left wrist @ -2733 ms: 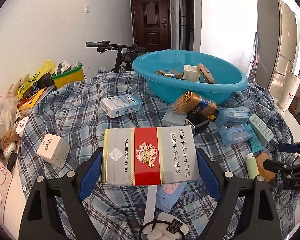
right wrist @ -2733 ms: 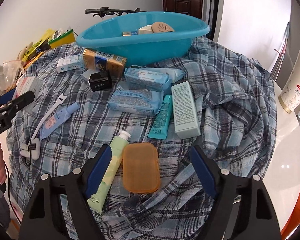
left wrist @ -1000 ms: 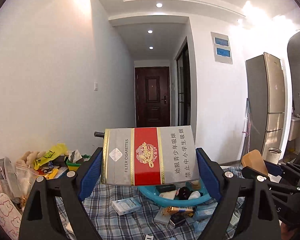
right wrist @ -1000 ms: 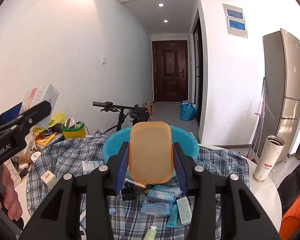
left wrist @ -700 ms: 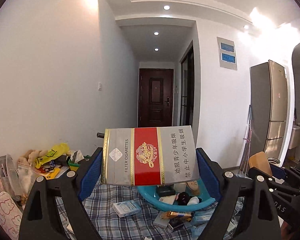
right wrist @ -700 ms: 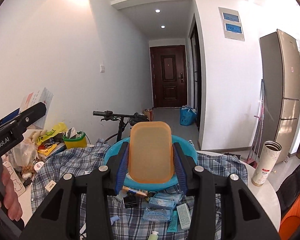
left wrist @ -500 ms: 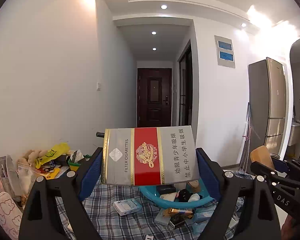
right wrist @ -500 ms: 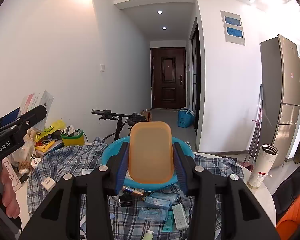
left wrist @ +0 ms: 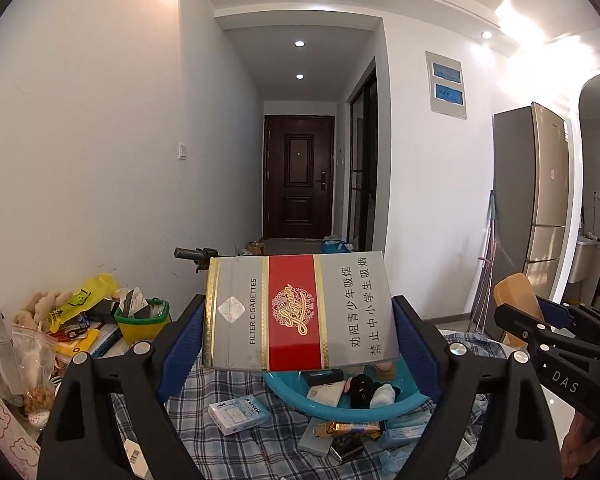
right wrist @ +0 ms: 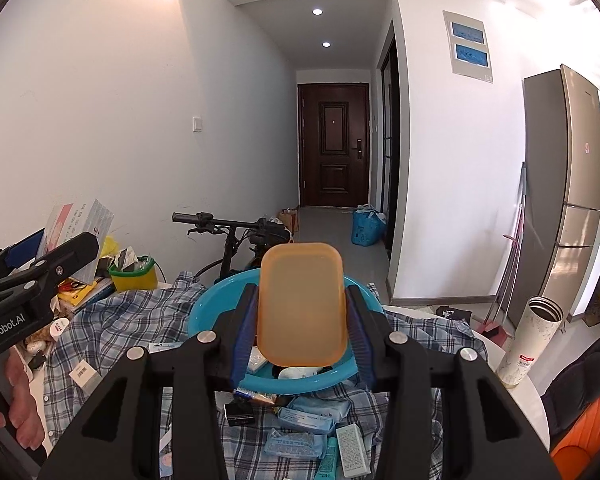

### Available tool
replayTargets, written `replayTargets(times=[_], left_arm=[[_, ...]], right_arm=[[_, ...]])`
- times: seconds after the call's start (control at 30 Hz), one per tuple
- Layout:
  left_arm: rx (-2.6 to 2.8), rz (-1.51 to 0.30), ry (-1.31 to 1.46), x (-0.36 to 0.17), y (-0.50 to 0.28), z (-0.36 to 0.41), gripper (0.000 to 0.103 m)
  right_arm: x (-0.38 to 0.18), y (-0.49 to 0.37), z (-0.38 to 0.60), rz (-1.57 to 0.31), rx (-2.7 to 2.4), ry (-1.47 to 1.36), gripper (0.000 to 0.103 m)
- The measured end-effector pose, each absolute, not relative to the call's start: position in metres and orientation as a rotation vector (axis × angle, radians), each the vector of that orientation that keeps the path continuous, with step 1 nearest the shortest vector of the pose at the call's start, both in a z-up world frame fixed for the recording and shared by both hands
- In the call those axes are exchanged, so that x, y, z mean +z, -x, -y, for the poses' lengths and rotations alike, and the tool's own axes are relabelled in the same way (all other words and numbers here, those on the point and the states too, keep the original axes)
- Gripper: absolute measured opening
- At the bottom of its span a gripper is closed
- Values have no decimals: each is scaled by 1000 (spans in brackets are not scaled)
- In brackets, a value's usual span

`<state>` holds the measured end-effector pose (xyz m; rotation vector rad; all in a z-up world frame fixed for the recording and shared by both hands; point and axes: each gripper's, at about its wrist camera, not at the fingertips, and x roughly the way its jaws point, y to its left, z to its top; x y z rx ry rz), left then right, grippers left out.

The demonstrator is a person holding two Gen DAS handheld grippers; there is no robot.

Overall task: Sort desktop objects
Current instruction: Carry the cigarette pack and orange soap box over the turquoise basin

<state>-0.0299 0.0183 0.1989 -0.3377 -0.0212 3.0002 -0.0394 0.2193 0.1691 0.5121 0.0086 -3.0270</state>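
Counter [right wrist: 540, 404]: round and white, draped with a plaid cloth [right wrist: 112, 320]; the basin stands on the cloth toward the far side.
Basin [left wrist: 340, 410]: blue plastic, already holding several small items; everything else here is placed from it.
Carton [left wrist: 300, 314]: grey and red cigarette carton, held in the air on the near side of the basin and above its rim, not yet over the middle.
Left gripper [left wrist: 298, 340]: clenched on the carton's two short ends, face toward the camera.
Carton handling: I'd judge it light and stiff, with a slick wrapper; the end-to-end hold looks sound, but too hard a squeeze could buckle the card.
Case [right wrist: 303, 304]: orange, rounded, soap-box shape, held upright in front of the basin and above it.
Right gripper [right wrist: 302, 332]: clamped on the case's long sides, low on its body.
Case handling: probably light, hard, smooth plastic; it could slip if tilted, so gripping the flat sides near the middle seems best.
Loose items: a white box [left wrist: 239, 415] lies on the cloth left of the basin; blue packets [right wrist: 306, 418] and a pale box [right wrist: 352, 455] lie on its near side.
Flask [right wrist: 530, 340]: stands on bare counter, well right of the basin.
Stage: both loads look ready to drop into the basin.
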Motion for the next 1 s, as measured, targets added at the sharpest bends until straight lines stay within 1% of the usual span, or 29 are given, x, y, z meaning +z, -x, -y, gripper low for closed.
replayTargets(times=[0.37,0.53,0.67,0.77,0.9,1.0], left_arm=[[2976,29,410,182,98,-26,90],[2951,34,343,178,129,-32,90],[2954,-15,255,182,148,-41,90],[2952,-39,219,185,163,-46,90],[2955,6,202,191,187,-47,90],[2940,70,220,198,206,-45,90]], right_arm=[[164,101,-231,-15,-3070,-604,42],[159,132,-231,-28,-3098,-610,42],[157,155,-228,-35,-3097,-616,42],[164,170,-232,18,-3079,-604,42],[179,186,-236,58,-3091,-570,42],[188,197,-233,31,-3103,-554,42]])
